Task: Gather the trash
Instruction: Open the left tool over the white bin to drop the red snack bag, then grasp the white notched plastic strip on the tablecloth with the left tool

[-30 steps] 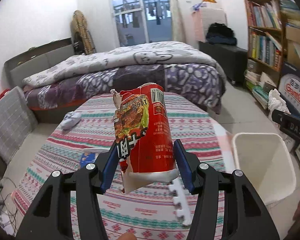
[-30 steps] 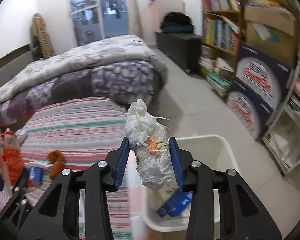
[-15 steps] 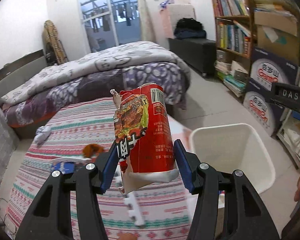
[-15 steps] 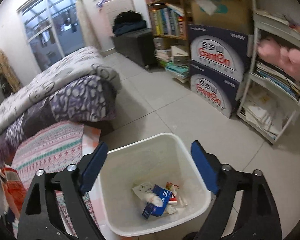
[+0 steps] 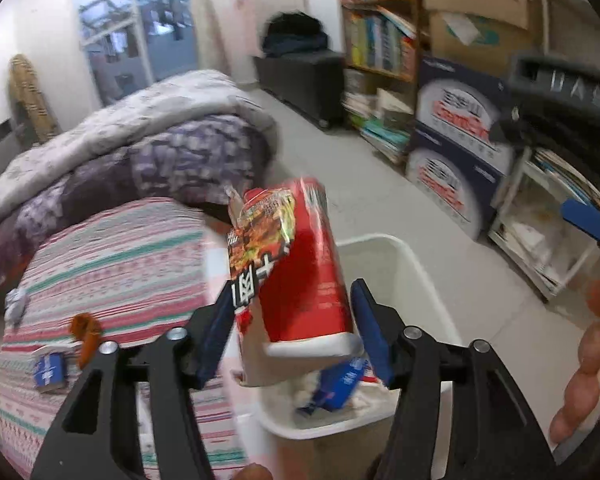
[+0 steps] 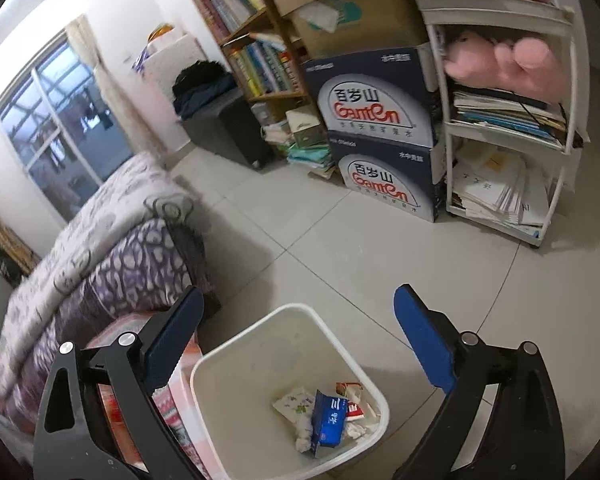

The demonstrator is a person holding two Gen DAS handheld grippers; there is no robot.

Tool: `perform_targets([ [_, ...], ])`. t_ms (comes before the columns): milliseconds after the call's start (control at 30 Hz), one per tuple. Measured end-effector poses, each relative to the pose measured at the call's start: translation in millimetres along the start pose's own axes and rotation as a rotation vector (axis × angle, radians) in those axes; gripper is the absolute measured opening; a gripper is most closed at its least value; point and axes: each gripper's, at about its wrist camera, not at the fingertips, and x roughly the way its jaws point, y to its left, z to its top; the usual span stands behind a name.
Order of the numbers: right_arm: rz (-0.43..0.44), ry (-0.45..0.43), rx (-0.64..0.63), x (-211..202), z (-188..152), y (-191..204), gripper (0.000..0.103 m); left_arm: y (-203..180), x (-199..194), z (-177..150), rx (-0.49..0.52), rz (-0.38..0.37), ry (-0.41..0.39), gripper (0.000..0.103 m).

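- Trash still in hand is the red noodle cup (image 5: 300,268), tilted between the blue pads of my left gripper (image 5: 296,328) and hanging over the near rim of the white bin (image 5: 416,264).
- Left jaws have just been opening: I see a sliver of gap beside the cup at the right pad, and the left pad is too blurred to tell, so I judge the cup is being let go, not clamped.
- My right gripper (image 6: 300,340) has also just been opening and stands spread wide with nothing between its pads, above the bin (image 6: 224,364).
- Done so far: the bin bottom holds a blue carton (image 6: 330,420), crumpled white wads and a red-and-white wrapper.
- Left to do: on the striped tablecloth (image 5: 112,248), at about 9 o'clock from the left gripper, an orange scrap (image 5: 85,332), a small blue box (image 5: 50,372) and a pale crumpled bit (image 5: 16,306) remain.
- I'd call the job past halfway, with the cup drop next and those three pieces after.
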Motion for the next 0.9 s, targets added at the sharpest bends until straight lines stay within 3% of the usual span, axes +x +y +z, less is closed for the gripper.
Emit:
perform_targets([
  [33, 0.001, -0.003, 0.01, -0.2, 1.7, -2.2, 0.092, -3.7, 2.6, 1.9, 0.005, -0.009, 0.008, 0.075],
  [233, 0.018, 0.003, 0.049, 0.2, 6.4, -7.7, 0.094, -5.7, 9.3, -3.5, -0.023, -0.034, 0.047, 0.08],
  [400, 0.04, 0.049, -0.003, 6.3, -0.5, 5.4, 0.095, 22.4, 15.3, -20.2, -0.083, 0.03, 0.094, 0.084],
  [667, 0.058, 0.126, -0.097, 16.3, -19.6, 33.0, 0.096, 101.6, 35.7, -61.6, -0.235, 0.232, 0.209, 0.084],
  [900, 0.071, 0.174, -0.192, 21.3, -38.4, 59.4, 0.096, 151.9, 49.6, -89.8, -0.318, 0.296, 0.301, 0.084],
])
